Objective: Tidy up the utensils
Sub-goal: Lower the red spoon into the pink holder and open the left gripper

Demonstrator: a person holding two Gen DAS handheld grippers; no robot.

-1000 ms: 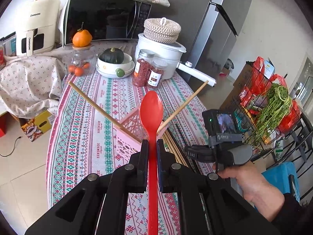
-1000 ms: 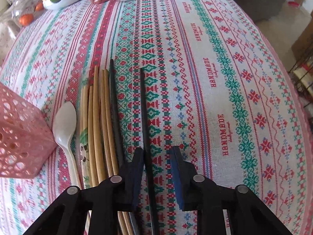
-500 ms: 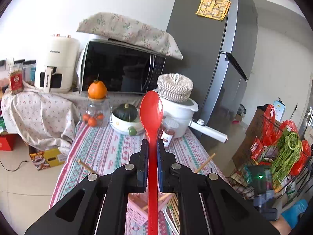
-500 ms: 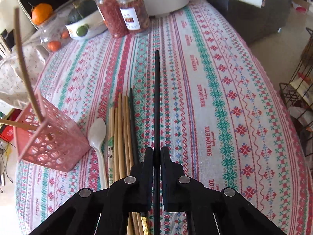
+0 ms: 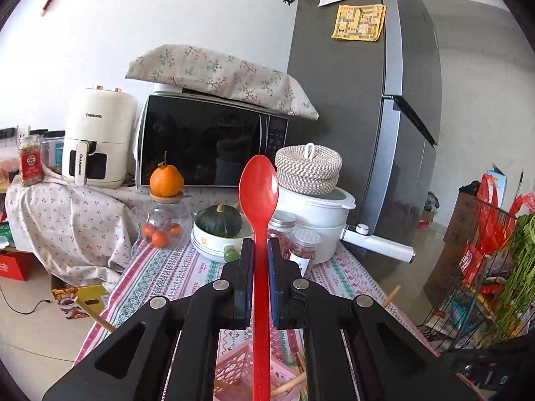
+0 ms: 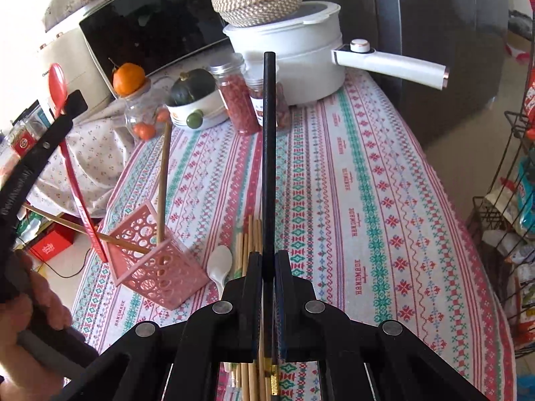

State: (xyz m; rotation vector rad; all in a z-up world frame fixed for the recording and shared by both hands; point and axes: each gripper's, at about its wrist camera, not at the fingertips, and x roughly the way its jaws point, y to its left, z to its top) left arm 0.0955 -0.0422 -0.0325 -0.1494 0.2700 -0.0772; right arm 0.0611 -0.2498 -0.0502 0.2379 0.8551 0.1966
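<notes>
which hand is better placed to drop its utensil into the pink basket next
Left, probably. The left tongs hold the red plastic spoon with its handle end already at the pink perforated basket. The right tongs hold the black chopstick off to the side, above the table.

Home kitchen: microwave [image 5: 207, 140], grey fridge [image 5: 364, 117], white pot [image 6: 294, 56] on patterned tablecloth [image 6: 367, 200].

A red plastic spoon [image 5: 259, 197] stood upright at frame centre, bowl up, its handle clamped in the left gripper [image 5: 259, 250]. In the right wrist view, a black chopstick [image 6: 268, 153] pointed up the middle of the frame, pinched in the right gripper [image 6: 267, 264]. At lower left a pink perforated basket [image 6: 157, 267] held two wooden chopsticks [image 6: 163, 183]; just right of it lay a white spoon [image 6: 219, 265] and a row of bamboo chopsticks [image 6: 249, 244].
</notes>
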